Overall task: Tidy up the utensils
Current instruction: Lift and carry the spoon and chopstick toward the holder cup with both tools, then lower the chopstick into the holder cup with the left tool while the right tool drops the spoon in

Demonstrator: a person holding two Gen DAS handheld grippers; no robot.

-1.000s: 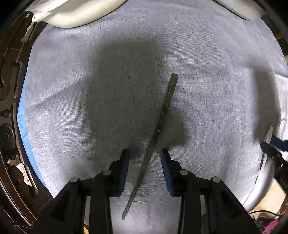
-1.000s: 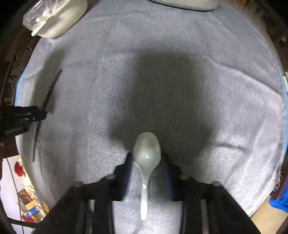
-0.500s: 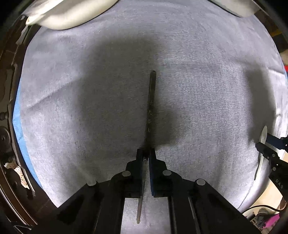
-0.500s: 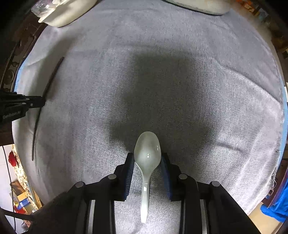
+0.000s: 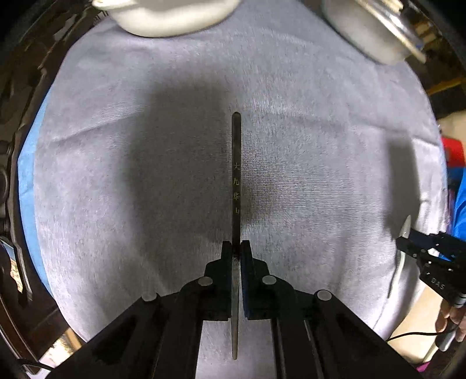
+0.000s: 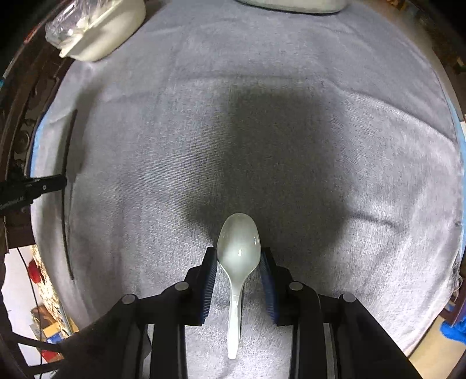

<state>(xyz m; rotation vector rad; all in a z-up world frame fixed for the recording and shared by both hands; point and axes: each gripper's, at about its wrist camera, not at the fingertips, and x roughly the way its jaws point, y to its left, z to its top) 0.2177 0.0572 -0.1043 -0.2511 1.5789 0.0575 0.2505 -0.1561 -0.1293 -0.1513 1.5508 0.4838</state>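
Grey, nubbly cloth (image 5: 122, 180) covers the round table, with white dishes (image 5: 171, 14) at its twelve o'clock edge. The left gripper (image 5: 236, 252) is clamped on a slim dark chopstick (image 5: 236, 163), a straight rod stamped with pale characters, pointing to twelve o'clock. The right gripper (image 6: 238, 258) pinches the bowl of a glossy white plastic spoon (image 6: 238, 247), handle toward six o'clock. Both pick-ups look done; next, each utensil likely needs carrying to its place, kept level so the smooth, thin pieces don't slip.
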